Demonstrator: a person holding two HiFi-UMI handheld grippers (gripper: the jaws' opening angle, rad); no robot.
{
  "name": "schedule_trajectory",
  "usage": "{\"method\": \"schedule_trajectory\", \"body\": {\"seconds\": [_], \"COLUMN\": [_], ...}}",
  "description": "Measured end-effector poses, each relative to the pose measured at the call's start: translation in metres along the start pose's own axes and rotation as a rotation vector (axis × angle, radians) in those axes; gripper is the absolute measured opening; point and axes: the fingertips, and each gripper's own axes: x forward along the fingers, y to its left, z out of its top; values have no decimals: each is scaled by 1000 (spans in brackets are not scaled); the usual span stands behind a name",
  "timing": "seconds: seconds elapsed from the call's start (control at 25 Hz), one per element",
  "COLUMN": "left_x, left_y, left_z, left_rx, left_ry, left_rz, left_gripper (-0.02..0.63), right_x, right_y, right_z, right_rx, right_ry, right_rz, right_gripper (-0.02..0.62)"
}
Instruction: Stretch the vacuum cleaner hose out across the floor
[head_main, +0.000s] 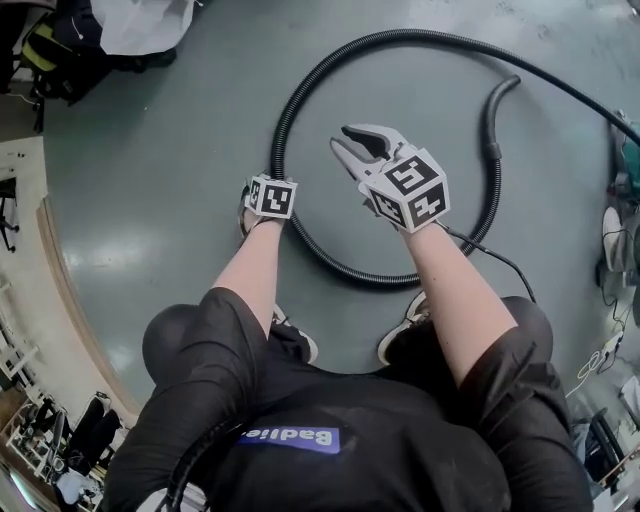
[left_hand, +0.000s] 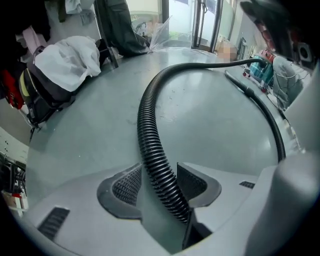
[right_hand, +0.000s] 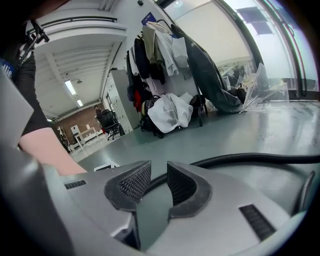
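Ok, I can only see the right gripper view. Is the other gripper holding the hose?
Observer: Not squeezing it. The hose runs between the left gripper's jaws, but they stand apart, with a gap beside it.
Operator: What shape does the hose make?
Observer: In the head view it curls into one big ring, just in front of the person's shoes.
Operator: And where is my gripper?
Observer: Seen from above, the right gripper hovers over the inside of that ring.

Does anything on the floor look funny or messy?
Yes. The black vacuum cleaner hose lies curled in a big loop on the grey floor, not stretched out straight.
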Motion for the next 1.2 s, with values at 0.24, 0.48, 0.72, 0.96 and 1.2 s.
{"method": "schedule_trajectory", "body": {"seconds": [0.24, 0.48, 0.72, 0.96, 1.2], "left_x": [10, -47, -121, -213, -276], "left_y": [7, 11, 6, 5, 5], "left_z": [2, 21, 59, 90, 98], "left_rx": [-19, 79, 173, 267, 348], "left_ry": [35, 89, -35, -184, -279], "left_rz": [-47, -21, -73, -106, -85], "left_gripper": [218, 217, 218, 213, 212], "right_x": [11, 37, 62, 86, 87], "right_y": [-2, 3, 17, 38, 68], "right_z": [-9, -13, -2, 24, 74], "right_rx": [-34, 114, 243, 696, 887], "right_ry": [32, 12, -18, -145, -308], "right_rz": [-10, 30, 65, 253, 471], "right_gripper": [84, 84, 84, 177, 198]}}
